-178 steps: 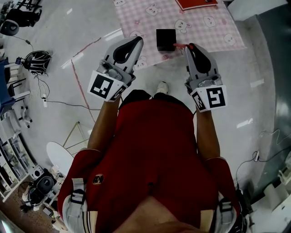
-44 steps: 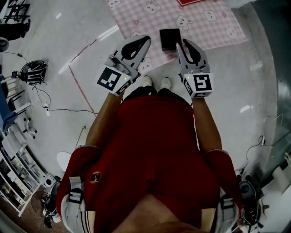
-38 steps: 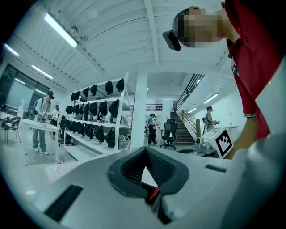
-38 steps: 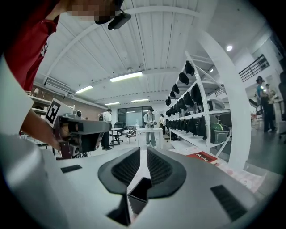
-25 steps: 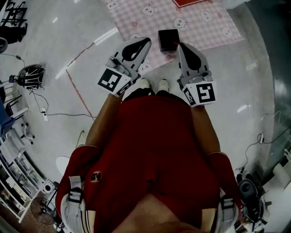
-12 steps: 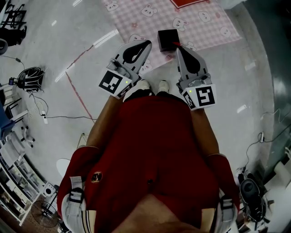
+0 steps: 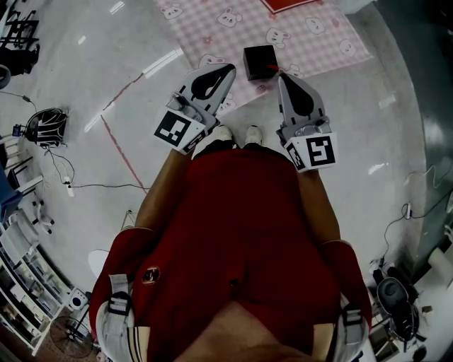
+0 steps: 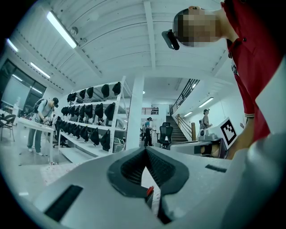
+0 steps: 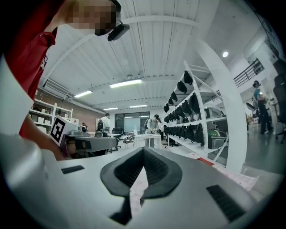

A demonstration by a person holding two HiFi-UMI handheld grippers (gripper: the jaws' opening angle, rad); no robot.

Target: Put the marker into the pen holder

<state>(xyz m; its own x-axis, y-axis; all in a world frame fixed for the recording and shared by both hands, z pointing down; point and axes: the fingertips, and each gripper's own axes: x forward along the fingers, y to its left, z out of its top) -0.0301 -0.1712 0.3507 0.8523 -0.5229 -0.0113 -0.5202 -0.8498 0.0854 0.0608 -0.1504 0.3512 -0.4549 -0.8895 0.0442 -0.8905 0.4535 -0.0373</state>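
The black cube pen holder (image 7: 257, 61) stands near the front edge of the pink checked cloth (image 7: 233, 32). The marker's red end (image 7: 272, 68) pokes out at the holder's right side; through the left gripper's lower gap that red tip (image 8: 150, 191) shows too. My right gripper (image 7: 281, 76) is just behind and right of the holder, shut, and its own view (image 9: 143, 150) shows nothing between the jaws. My left gripper (image 7: 230, 68) hangs left of the holder over the cloth's edge, also shut and empty (image 8: 145, 150).
A red book (image 7: 287, 4) lies at the cloth's far edge. The person's shoes (image 7: 244, 132) stand just below the cloth. Red tape (image 7: 122, 150) crosses the floor at left, with cables and a dark helmet (image 7: 44, 127). Shelves of helmets (image 8: 91, 129) stand beyond.
The right gripper has drawn back a little from the holder toward the body. The left gripper and the holder keep their places.
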